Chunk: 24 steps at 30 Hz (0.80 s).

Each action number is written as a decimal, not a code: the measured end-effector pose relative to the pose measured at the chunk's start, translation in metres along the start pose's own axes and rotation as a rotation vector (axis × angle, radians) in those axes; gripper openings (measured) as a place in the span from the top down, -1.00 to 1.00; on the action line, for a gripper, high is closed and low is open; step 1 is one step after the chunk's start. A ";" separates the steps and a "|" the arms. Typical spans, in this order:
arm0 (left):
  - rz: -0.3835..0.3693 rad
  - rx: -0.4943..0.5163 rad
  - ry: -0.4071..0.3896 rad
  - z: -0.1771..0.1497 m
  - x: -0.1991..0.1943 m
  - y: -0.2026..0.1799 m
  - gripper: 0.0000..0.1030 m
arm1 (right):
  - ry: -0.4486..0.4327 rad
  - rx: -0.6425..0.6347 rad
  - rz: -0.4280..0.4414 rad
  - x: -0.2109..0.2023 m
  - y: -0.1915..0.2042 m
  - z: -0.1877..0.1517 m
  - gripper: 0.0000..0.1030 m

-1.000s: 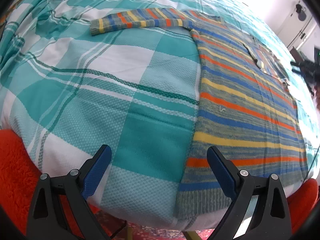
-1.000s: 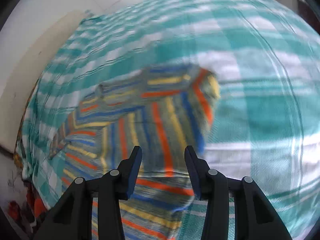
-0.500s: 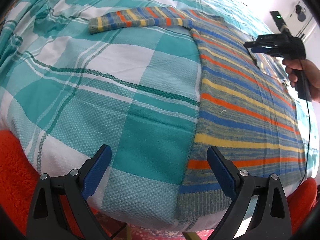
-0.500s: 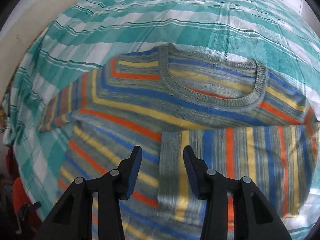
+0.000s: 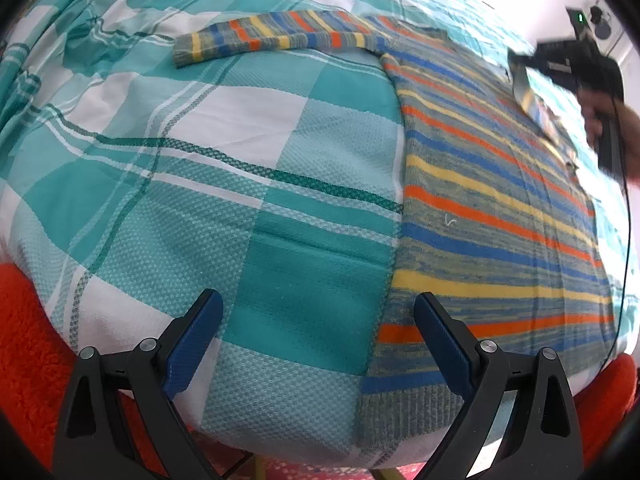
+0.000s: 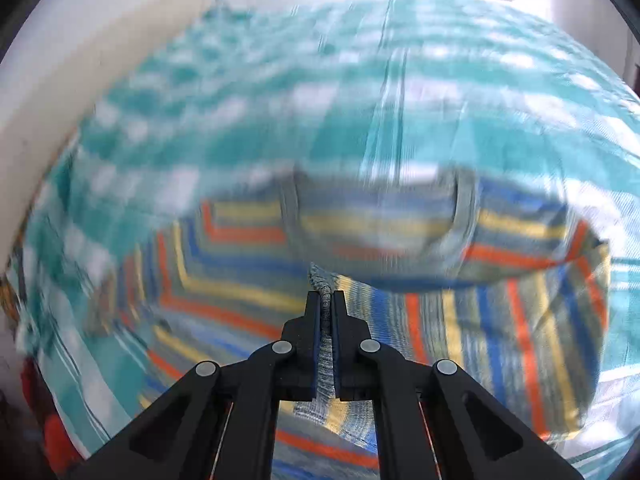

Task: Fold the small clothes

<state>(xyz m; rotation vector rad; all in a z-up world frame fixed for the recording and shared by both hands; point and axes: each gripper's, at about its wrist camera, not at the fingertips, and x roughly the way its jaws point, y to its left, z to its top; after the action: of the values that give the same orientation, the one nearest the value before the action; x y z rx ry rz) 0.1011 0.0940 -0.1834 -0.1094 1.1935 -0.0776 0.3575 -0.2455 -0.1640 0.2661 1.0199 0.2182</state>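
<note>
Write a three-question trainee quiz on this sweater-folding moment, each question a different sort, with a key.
1. True or false: the right gripper is shut on the cuff of the striped knit sweater.
2. Multiple choice: the left gripper is (a) open above the teal checked bedspread, (b) clamped on the hem, (c) out of view.
3. Fill in: the sweater's far sleeve lies ____ on the bedspread.

Key: 1 true; 2 a; 3 flat.
</note>
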 end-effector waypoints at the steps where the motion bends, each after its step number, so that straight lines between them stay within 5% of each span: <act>1: 0.008 0.008 0.002 0.000 0.001 -0.001 -0.88 | -0.012 0.005 0.028 0.002 0.004 0.005 0.85; 2: 0.011 0.012 0.003 0.000 0.001 -0.002 -0.88 | 0.000 0.014 0.070 0.011 0.009 0.010 0.80; 4: 0.015 0.017 0.003 -0.001 0.000 -0.002 -0.88 | 0.082 0.067 0.130 0.031 0.008 0.012 -0.01; 5: 0.017 0.019 0.001 -0.001 0.000 -0.002 -0.88 | 0.090 0.084 0.146 0.031 0.004 0.012 -0.08; 11: 0.025 0.022 0.002 -0.001 0.000 -0.003 -0.88 | 0.066 0.222 0.222 -0.001 -0.067 0.006 -0.03; 13: 0.029 0.024 0.002 -0.001 0.001 -0.003 -0.88 | 0.121 0.279 0.133 -0.006 -0.113 -0.011 -0.03; 14: 0.031 0.026 0.003 -0.001 0.001 -0.003 -0.88 | 0.191 0.296 -0.004 -0.002 -0.142 -0.024 0.00; 15: 0.034 0.029 0.002 -0.002 0.001 -0.004 -0.88 | 0.213 0.305 -0.060 -0.003 -0.159 -0.031 0.60; 16: 0.036 0.030 0.001 -0.002 0.001 -0.004 -0.88 | 0.195 0.320 -0.061 -0.011 -0.173 -0.036 0.94; 18: 0.042 0.031 0.000 -0.001 0.002 -0.004 -0.88 | 0.114 0.317 -0.073 -0.037 -0.180 -0.036 0.84; 20: 0.052 0.033 0.003 -0.001 0.004 -0.006 -0.88 | 0.078 0.280 0.021 -0.054 -0.170 -0.036 0.84; 24: 0.074 0.048 0.006 -0.001 0.007 -0.009 -0.90 | 0.191 0.189 0.100 -0.039 -0.142 -0.052 0.84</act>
<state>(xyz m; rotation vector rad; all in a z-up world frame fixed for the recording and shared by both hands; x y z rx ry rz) 0.1023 0.0839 -0.1888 -0.0232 1.2000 -0.0415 0.3003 -0.3856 -0.2036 0.4756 1.2197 0.2418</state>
